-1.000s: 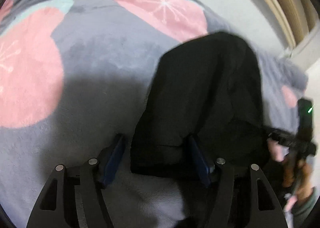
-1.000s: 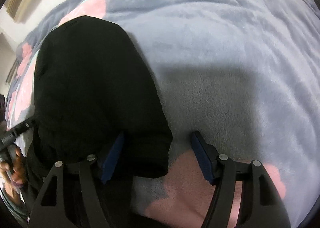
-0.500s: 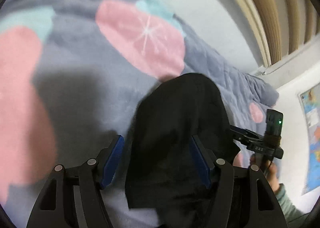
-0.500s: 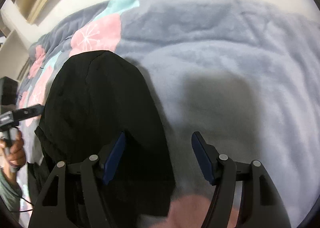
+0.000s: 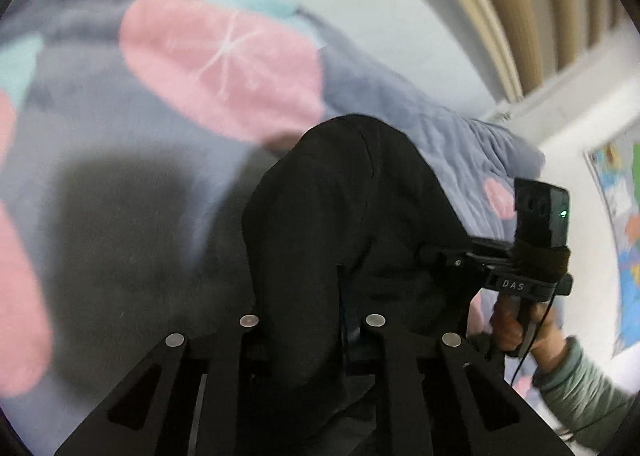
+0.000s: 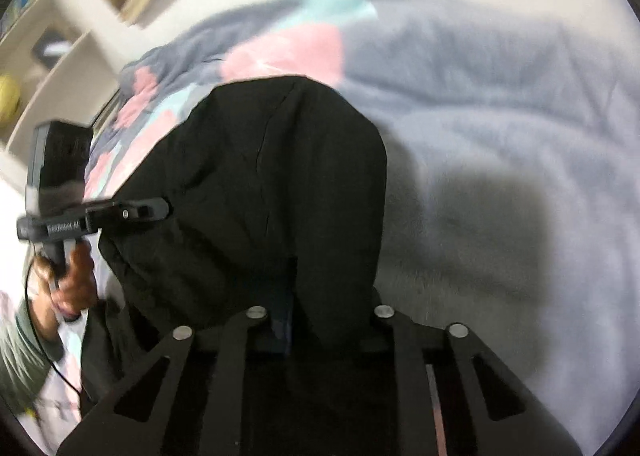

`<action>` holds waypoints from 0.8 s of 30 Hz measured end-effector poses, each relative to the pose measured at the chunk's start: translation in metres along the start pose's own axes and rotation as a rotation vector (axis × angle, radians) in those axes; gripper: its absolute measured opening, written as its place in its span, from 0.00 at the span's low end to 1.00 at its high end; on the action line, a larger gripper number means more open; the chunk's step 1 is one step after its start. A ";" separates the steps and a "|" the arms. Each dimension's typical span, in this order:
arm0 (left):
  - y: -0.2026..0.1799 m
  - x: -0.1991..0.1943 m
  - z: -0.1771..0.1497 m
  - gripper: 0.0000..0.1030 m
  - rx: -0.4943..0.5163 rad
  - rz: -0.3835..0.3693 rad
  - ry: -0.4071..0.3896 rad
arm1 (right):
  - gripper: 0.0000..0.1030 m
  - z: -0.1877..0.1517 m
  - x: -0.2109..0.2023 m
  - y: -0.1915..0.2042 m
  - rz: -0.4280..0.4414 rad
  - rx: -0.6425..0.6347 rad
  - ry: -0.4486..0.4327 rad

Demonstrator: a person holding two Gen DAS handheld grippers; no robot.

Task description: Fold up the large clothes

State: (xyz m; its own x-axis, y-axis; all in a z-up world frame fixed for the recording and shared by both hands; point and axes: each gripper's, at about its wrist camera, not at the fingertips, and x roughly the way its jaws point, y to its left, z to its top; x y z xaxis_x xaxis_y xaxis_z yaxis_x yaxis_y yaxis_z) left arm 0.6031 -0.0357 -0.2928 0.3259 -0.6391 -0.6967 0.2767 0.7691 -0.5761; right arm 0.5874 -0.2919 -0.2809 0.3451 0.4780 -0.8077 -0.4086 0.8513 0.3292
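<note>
Both grippers just closed, each clamped on the near edge of 1 black garment (image 5: 352, 223), cloth pinched between the pads. In the left wrist view, left gripper (image 5: 316, 320) clenched on the fabric, dark cloth filling the narrow gap between its 2 fingers and spilling over them toward the camera. In the right wrist view, right gripper (image 6: 320, 316) likewise clenched on the same black garment (image 6: 272, 175), cloth bunched between 2 fingers. Garment humped up from the gripped edge, far end resting on 1 grey blanket (image 5: 120, 183) with pink and teal blotches, spread beneath. Grey blanket (image 6: 500, 135) also under the garment in the right view. Each gripper visible in the other's view, at the garment's opposite side: right gripper (image 5: 428, 256) held by a right hand (image 5: 516, 328), left gripper (image 6: 160, 209) held by a left hand (image 6: 74, 276). Counted: 1 garment, 2 grippers, 2 hands, 1 blanket.
</note>
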 end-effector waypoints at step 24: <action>-0.122 -0.143 -0.334 0.18 0.180 0.208 0.251 | 0.38 -0.288 -0.168 0.142 -0.325 -0.126 0.123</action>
State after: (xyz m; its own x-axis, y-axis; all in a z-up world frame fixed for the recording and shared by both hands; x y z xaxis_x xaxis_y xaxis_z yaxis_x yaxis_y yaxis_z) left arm 0.2213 -0.0367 -0.2658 0.1666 -0.4308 -0.8870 0.3892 0.8552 -0.3422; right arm 0.2280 -0.3136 -0.2392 0.3731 0.1507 -0.9155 -0.3974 0.9176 -0.0109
